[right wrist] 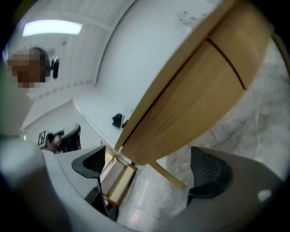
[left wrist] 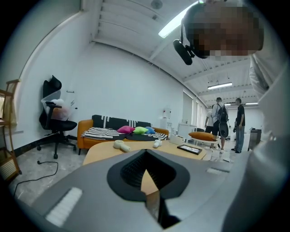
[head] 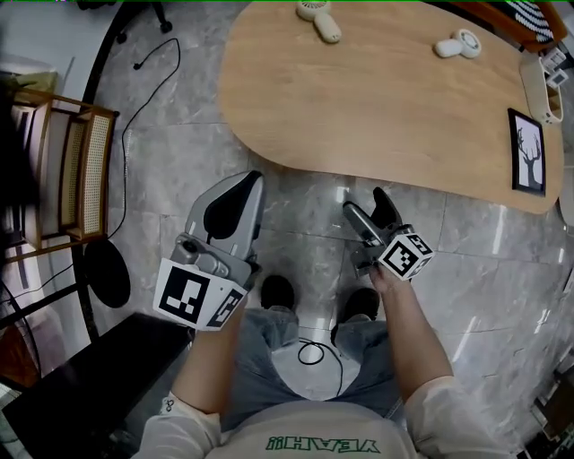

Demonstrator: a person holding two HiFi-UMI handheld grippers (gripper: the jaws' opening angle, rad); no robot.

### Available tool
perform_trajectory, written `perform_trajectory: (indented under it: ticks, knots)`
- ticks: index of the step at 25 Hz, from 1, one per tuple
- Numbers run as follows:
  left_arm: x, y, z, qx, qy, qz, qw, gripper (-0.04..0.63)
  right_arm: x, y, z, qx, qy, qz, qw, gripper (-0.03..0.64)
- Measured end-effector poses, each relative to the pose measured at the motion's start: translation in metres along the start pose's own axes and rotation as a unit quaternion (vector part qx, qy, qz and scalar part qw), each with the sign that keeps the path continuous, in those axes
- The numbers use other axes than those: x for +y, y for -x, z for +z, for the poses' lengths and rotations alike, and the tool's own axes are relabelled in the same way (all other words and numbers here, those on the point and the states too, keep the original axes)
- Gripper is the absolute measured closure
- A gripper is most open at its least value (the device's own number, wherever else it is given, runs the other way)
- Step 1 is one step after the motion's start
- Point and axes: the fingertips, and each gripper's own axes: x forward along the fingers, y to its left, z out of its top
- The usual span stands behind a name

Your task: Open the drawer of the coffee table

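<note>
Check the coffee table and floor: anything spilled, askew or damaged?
Nothing stands out. The coffee table looks intact and dry, and the picture frame lies flat near its edge. Only a loose cable trails across the floor beside the table.

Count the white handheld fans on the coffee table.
2. One fan lies on the coffee table's far side; the other fan lies right of it, nearer the framed picture.

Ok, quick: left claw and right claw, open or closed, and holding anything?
Left claw: closed, holding nothing.
Right claw: open, holding nothing, aimed at the side of the coffee table.
</note>
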Motion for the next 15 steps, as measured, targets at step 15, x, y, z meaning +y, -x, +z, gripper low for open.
perform_trajectory:
  ticks: [15]
  knots:
    - [0.010, 0.007, 0.013, -0.035, -0.035, -0.012, 0.9987, 0.597, -0.047, -0.047, 0.034, -0.152, -0.159, 0.157, 0.963, 0.106]
